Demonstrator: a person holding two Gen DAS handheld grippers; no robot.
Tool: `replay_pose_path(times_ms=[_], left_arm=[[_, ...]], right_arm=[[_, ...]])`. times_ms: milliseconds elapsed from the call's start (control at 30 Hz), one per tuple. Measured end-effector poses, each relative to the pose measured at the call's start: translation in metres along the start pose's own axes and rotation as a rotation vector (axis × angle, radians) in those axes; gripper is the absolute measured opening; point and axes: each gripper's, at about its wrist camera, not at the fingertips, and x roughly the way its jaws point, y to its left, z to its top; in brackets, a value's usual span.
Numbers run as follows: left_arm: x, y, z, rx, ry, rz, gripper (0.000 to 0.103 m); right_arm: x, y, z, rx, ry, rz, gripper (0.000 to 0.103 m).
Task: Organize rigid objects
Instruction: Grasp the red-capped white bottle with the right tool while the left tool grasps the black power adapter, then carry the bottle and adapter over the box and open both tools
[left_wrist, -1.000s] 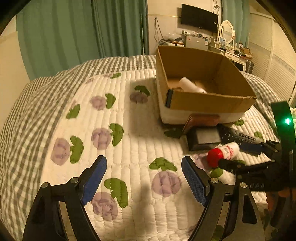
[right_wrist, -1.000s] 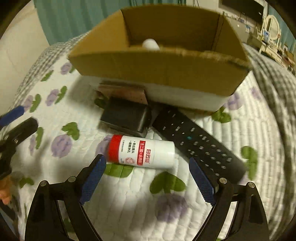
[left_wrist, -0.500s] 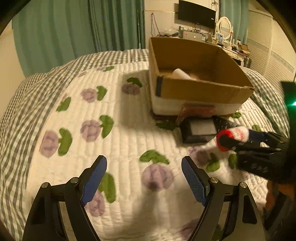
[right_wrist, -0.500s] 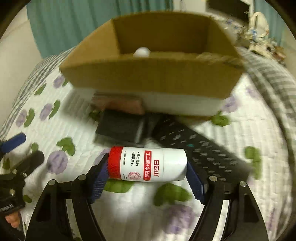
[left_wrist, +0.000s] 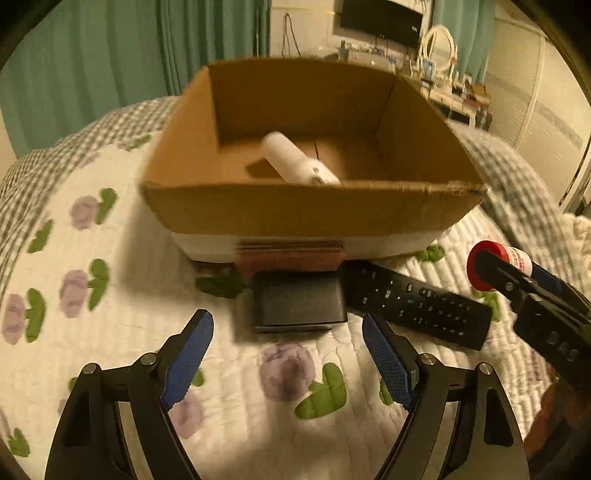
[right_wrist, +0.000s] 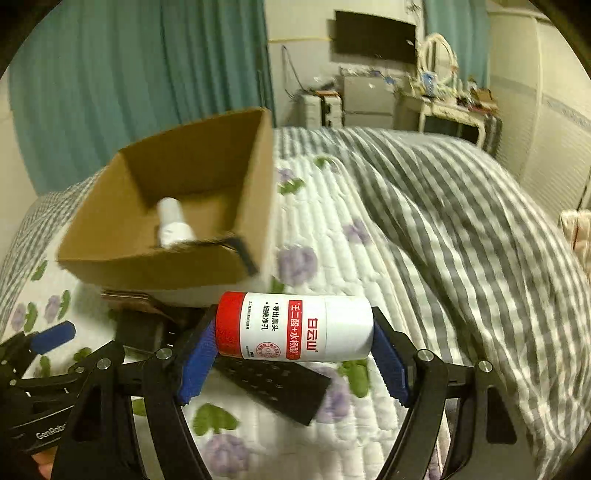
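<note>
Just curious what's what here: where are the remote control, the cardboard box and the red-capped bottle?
remote control (left_wrist: 417, 304), left wrist view, on its button face.
cardboard box (left_wrist: 303, 210), left wrist view, on its near wall.
red-capped bottle (right_wrist: 306, 326), right wrist view, on its label.

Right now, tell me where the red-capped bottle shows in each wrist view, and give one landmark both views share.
Left wrist view: the red-capped bottle is at the right edge, lifted off the quilt and clamped in the right tool.
Right wrist view: the bottle is low in the centre, lying crosswise between the tool's blue pads.
Shared landmark: the cardboard box with a white bottle inside.
</note>
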Motion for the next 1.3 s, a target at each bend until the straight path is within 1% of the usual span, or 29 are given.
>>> replay_pose_path(times_ms=[67,167,267,367,433,467,500,533,633,767,867,1000,1100,1200,1300], left_arm=[[0.012,-0.002,0.001,-0.007,0.018,0.030,0.085],[0.027,-0.002,0.003,-0.040,0.037,0.030,0.085],[0.038,-0.006,0.005,-0.035,0.030,0.058,0.085],[0.044,-0.009,0.009,-0.030,0.014,0.079,0.085],[0.048,-0.010,0.010,-0.021,0.016,0.099,0.083],[0.048,-0.010,0.011,-0.019,0.012,0.095,0.075],[0.047,-0.010,0.010,-0.022,0.006,0.072,0.069],[0.047,-0.011,0.011,-0.022,0.007,0.063,0.068],[0.043,-0.013,0.010,-0.005,0.008,0.069,0.068],[0.027,-0.011,0.007,-0.025,0.009,0.043,0.067],[0.008,-0.008,0.004,-0.045,0.009,0.035,0.067],[-0.024,-0.004,0.002,-0.046,-0.036,0.005,0.067],[-0.049,0.001,0.005,-0.031,-0.086,0.014,0.067],[-0.063,0.007,0.011,-0.028,-0.077,0.036,0.067],[-0.079,0.011,0.016,-0.009,-0.103,0.031,0.067]], right_arm=[[0.004,-0.007,-0.001,0.014,0.015,0.005,0.076],[0.016,-0.009,-0.004,0.009,0.033,0.000,0.076],[0.022,-0.012,-0.008,0.031,0.047,0.015,0.076],[0.022,-0.011,-0.010,0.024,0.046,0.012,0.076],[0.021,-0.012,-0.012,0.026,0.044,0.010,0.076],[0.020,-0.013,-0.012,0.026,0.045,0.008,0.076],[0.019,-0.012,-0.012,0.023,0.044,0.004,0.076],[0.018,-0.012,-0.012,0.022,0.043,-0.001,0.076],[0.012,-0.009,-0.013,0.008,0.036,-0.024,0.076],[0.000,-0.002,-0.013,-0.040,0.012,-0.043,0.076],[-0.011,0.005,-0.013,-0.057,-0.005,-0.040,0.076],[-0.031,0.021,-0.012,-0.119,-0.028,-0.015,0.076],[-0.049,0.027,-0.009,-0.137,-0.063,-0.037,0.076],[-0.069,0.032,-0.003,-0.133,-0.109,-0.075,0.076],[-0.085,0.036,0.005,-0.130,-0.139,-0.055,0.076]])
